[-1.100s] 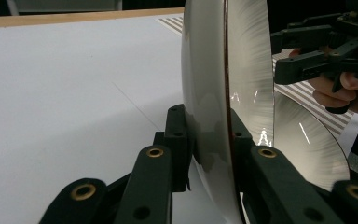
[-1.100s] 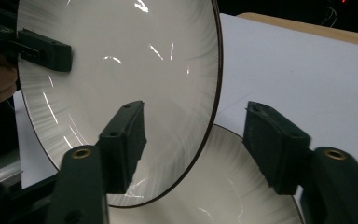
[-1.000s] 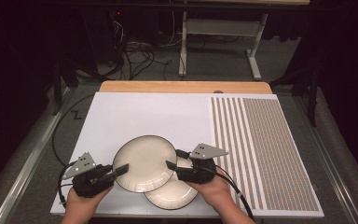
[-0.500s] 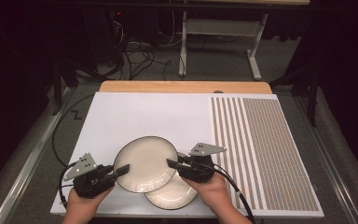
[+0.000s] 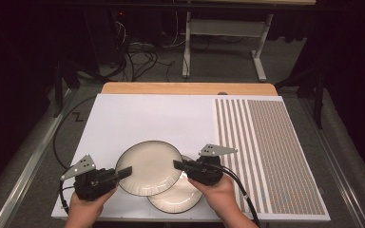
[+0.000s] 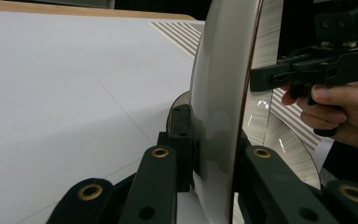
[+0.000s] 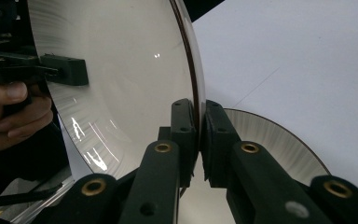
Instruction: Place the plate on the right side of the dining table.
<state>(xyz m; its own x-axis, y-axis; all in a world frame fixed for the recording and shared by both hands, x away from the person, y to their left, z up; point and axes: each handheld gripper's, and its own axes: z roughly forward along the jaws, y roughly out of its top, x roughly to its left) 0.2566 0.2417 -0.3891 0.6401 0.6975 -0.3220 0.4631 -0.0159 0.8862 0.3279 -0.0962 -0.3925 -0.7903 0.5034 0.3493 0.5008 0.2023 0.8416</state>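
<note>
A: Where was the top plate point(image 5: 148, 167)?

B: Held between both grippers, near the front edge of the tabletop point(image 5: 147, 118). It overlapped the lower plate point(image 5: 178, 197), which lay flat on the white sheet, to its front right.

A: Left gripper point(image 5: 122, 172)?

B: Fingers clamped on the top plate's left rim. The left gripper view had the rim point(image 6: 219, 116) edge-on between the two fingers point(image 6: 181, 140), one on each face.

A: Right gripper point(image 5: 179, 165)?

B: Same on the right rim. In the right gripper view the fingers point(image 7: 183, 135) were nearly closed, with only the thin rim point(image 7: 196, 93) between them. The lower plate point(image 7: 279, 140) showed behind them, flat on the sheet.

A: Was the top plate lifted or resting?

B: Couldn't tell for sure from the high view. Both gripper views had the lower plate apart from the held rim, so at least those edges were clear of it.

A: Anything else on the tabletop?

B: A striped mat point(image 5: 266, 156) on the right side, well apart from the plates. Each gripper view also caught the other gripper point(image 6: 307, 70) at the far rim, with the hand point(image 7: 9, 112) on it.
</note>
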